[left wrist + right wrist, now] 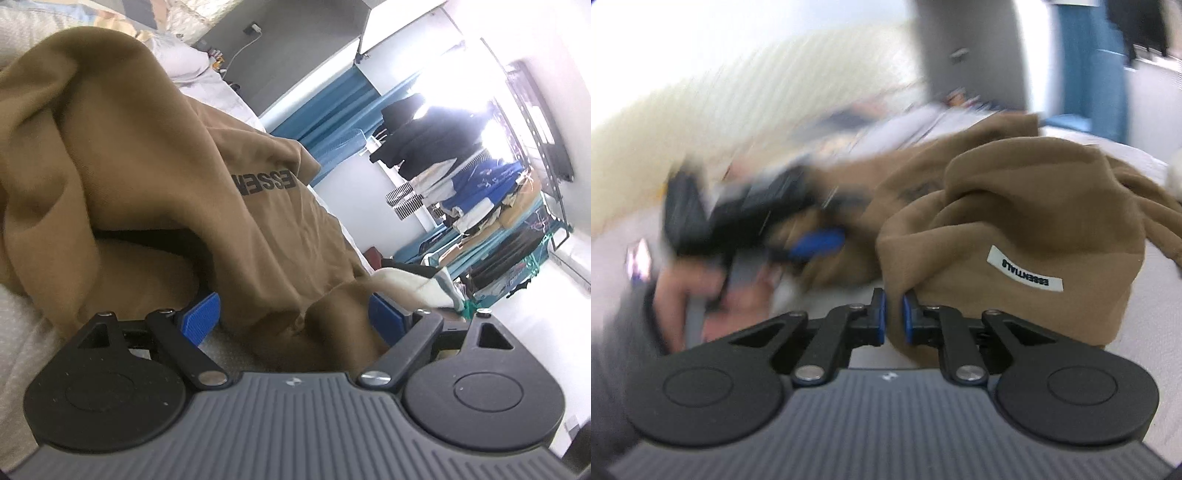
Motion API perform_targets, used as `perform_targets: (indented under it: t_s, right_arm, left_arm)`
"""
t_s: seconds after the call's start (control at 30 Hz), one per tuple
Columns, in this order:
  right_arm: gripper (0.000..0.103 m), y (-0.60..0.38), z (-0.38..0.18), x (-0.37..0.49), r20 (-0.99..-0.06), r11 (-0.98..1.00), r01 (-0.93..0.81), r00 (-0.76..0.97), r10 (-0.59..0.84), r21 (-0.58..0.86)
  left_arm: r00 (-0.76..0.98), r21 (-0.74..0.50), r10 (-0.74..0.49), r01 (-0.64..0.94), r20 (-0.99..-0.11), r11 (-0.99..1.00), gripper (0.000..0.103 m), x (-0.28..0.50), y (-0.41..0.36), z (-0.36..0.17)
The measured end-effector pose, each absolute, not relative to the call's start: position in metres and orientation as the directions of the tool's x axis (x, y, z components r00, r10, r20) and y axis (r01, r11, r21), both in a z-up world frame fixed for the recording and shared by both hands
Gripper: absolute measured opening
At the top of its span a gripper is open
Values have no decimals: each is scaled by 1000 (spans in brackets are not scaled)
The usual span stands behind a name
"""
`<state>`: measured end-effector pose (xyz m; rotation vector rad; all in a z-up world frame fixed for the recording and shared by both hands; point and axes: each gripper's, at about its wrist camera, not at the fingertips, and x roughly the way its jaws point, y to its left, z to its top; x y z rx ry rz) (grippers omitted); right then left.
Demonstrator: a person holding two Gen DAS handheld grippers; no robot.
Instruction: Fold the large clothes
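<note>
Two hand-held grippers work the hoodie [155,177]. Right one [894,314] pinches a fold near-closed; left [291,317] gapes wide, hem dead ahead between its fingers, unclamped.

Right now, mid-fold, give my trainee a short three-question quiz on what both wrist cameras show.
1. True or false: the right gripper is shut on the brown hoodie.
2. The left gripper is: A) open, fabric between its fingers; B) shut on fabric; C) out of view.
3. What word is on the white label?

Key: 1 true; 2 A; 3 ESSENTIALS.
</note>
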<state>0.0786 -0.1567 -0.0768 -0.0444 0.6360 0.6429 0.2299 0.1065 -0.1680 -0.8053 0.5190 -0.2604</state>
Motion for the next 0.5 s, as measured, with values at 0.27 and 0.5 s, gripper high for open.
perform_targets:
  t_s: [0.27,0.5]
  right_arm:
    - [3,-101,-119,46,-721,698,-714,456,522,54]
    - [5,-151,-81,76,-586,793,-575,577,569,204]
  left_arm:
    - [826,-756,-413,-26,-385,654,90,224,123,-166]
    - [818,-752,-422,-20,-391,658,90,228,116,-172]
